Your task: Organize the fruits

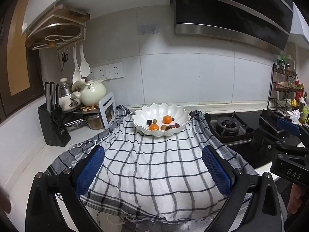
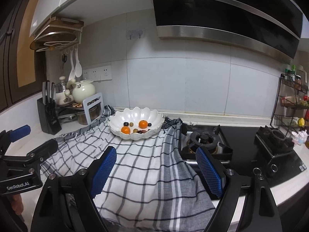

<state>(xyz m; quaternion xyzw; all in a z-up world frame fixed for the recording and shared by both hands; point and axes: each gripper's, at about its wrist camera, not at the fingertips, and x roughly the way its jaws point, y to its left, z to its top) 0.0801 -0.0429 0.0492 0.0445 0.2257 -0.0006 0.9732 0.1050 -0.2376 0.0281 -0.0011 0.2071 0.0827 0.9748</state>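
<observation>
We hold both grippers (image 1: 153,171) (image 2: 156,171) spread wide and empty, near the cloth (image 1: 154,164); reaching far, we could nudge the bowl (image 1: 181,114) and scatter fruit (image 1: 167,119).

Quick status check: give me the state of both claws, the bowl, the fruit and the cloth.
left claw: open, empty, above the cloth
right claw: open, empty, above the cloth
white bowl: upright on the cloth, holding fruit
two oranges: in the bowl, apart
small dark and olive fruits: loose in the bowl
checked cloth: spread on the counter, rumpled
</observation>
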